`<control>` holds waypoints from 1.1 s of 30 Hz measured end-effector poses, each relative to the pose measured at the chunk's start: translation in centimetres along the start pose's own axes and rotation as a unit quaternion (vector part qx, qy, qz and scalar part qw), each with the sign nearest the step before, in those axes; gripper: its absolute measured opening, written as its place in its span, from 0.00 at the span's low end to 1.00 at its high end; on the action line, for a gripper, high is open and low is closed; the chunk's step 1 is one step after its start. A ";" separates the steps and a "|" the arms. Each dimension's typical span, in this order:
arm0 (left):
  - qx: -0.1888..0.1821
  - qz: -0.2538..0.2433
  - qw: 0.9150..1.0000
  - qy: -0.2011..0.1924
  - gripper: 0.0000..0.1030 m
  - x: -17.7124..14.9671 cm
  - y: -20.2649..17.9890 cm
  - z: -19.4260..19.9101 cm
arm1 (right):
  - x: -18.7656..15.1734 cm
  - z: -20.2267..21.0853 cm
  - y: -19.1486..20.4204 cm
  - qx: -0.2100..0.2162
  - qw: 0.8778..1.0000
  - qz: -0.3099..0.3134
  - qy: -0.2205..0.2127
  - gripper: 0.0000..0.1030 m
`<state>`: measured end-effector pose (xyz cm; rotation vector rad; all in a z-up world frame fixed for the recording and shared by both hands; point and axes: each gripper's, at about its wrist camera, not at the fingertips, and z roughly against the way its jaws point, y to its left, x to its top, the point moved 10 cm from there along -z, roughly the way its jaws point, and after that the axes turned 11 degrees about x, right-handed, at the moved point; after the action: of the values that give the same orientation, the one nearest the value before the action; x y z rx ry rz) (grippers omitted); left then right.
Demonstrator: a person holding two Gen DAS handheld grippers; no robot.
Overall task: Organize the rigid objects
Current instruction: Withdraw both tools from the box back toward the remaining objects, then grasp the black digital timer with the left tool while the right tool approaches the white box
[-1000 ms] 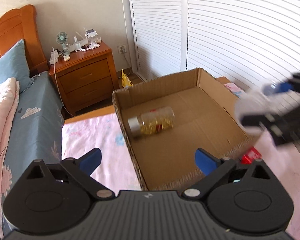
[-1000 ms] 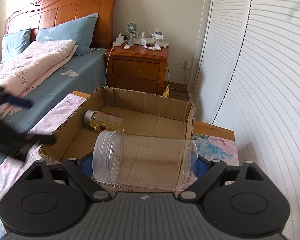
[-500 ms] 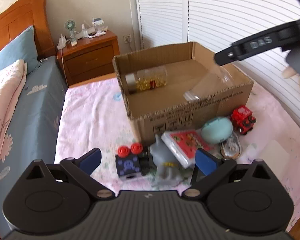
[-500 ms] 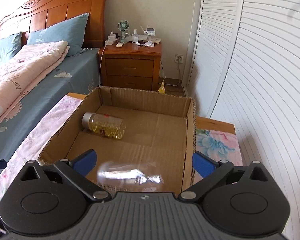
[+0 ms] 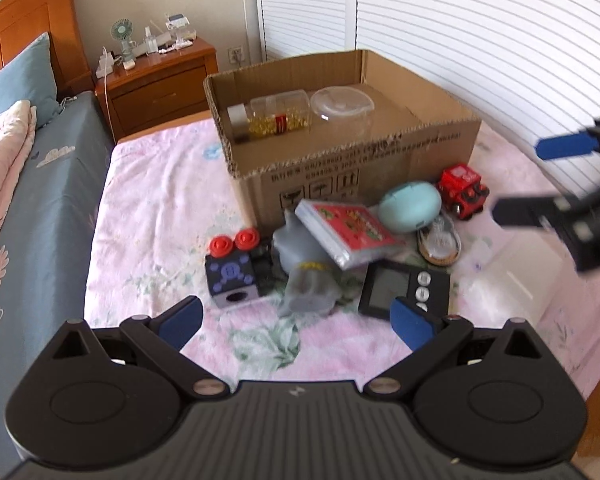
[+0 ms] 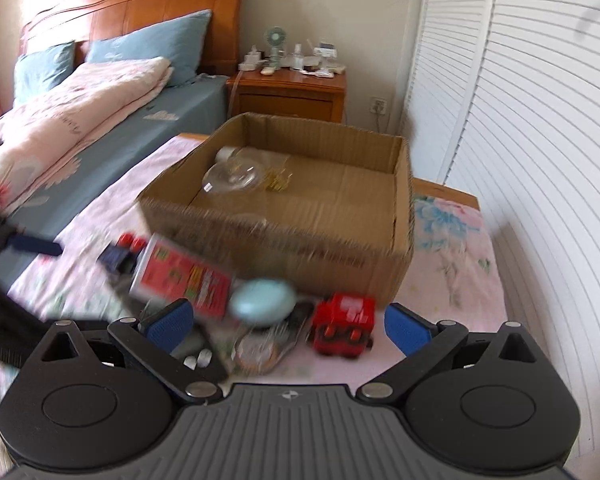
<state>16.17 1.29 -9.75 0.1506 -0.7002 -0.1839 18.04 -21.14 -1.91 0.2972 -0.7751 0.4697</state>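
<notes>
Truck [image 6: 343, 327] sits dead ahead between your right gripper's [image 6: 287, 324] wide-spread, empty jaws, just near of the box [image 6: 400, 264]. Your left gripper [image 5: 296, 322], also spread empty, faces the cube [image 5: 231, 276]. Jars already lie inside.

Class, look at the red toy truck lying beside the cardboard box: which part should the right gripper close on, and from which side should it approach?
Grip the red toy truck across its boxy body, one finger on each flat side above the wheels. Come from above and the near side, since the cardboard box stands close behind it and the teal oval case crowds its left. The right gripper, open, already faces it.
</notes>
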 end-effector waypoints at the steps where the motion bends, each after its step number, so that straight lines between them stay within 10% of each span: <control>1: 0.002 0.000 1.000 0.004 0.97 -0.3 0.1 -0.1 | -0.7 0.2 0.3 0.000 1.000 0.004 0.001 1.00; 33: -0.102 -0.086 0.991 0.027 0.99 -4.4 -9.2 -2.1 | -10.6 -1.5 -5.1 -0.048 0.995 -0.075 0.037 1.00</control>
<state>13.17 -6.52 -15.95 0.0196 -0.6110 -0.4132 14.89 -27.99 -11.08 0.2450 -0.6947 0.2984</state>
